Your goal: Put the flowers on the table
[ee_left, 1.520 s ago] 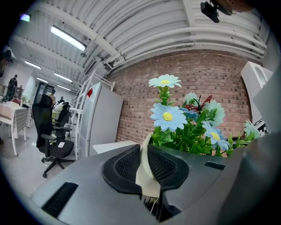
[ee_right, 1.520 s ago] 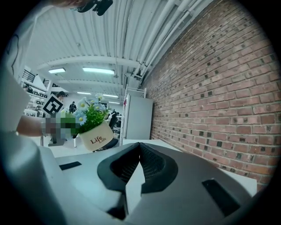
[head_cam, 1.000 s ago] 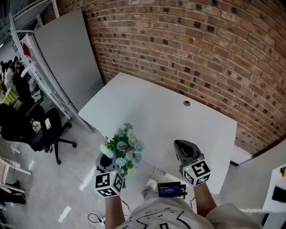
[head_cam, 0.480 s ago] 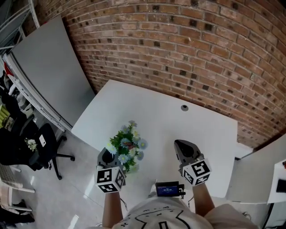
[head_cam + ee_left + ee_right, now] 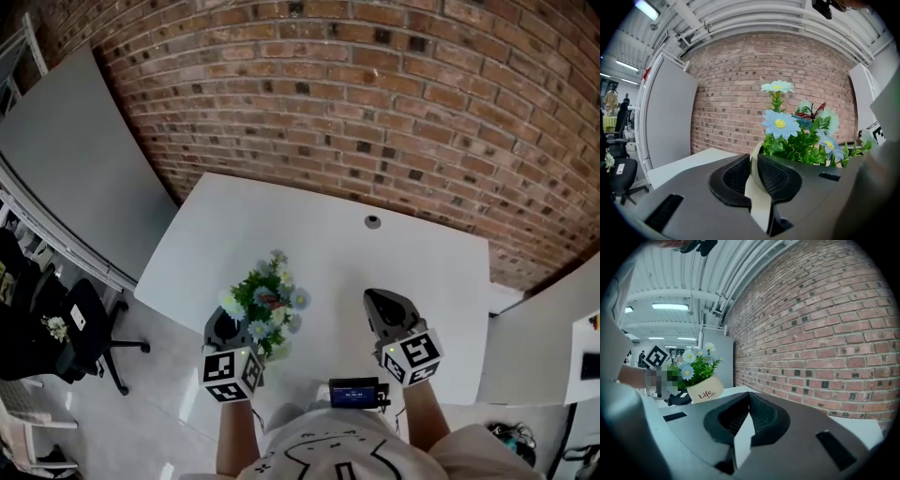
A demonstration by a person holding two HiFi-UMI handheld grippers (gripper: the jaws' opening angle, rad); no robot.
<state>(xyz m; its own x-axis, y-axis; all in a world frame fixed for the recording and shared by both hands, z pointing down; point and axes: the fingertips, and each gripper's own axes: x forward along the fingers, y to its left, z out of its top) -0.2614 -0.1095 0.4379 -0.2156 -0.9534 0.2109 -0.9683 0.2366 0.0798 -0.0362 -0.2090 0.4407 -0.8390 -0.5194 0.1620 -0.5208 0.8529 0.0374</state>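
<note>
A bunch of blue, white and yellow flowers (image 5: 267, 302) stands in a cream pot (image 5: 705, 389) printed "Life". My left gripper (image 5: 226, 330) is shut on the pot's rim (image 5: 755, 165), with the flowers (image 5: 797, 129) rising just past the jaws. In the head view the bunch hangs over the front left part of the white table (image 5: 309, 234); whether the pot touches the top cannot be told. In the right gripper view the pot leans a little. My right gripper (image 5: 386, 309) is held over the table's front right, shut (image 5: 749, 401) with nothing in it.
A brick wall (image 5: 394, 103) backs the table. A round cable hole (image 5: 373, 222) sits near the table's far edge. A grey panel (image 5: 66, 159) and a black office chair (image 5: 80, 328) stand to the left, a white partition (image 5: 539, 337) to the right.
The table has come nearer and more centred in the head view. The flowers, earlier over the floor off the table's left corner, now hang over its front left part. Both grippers stay shut.
</note>
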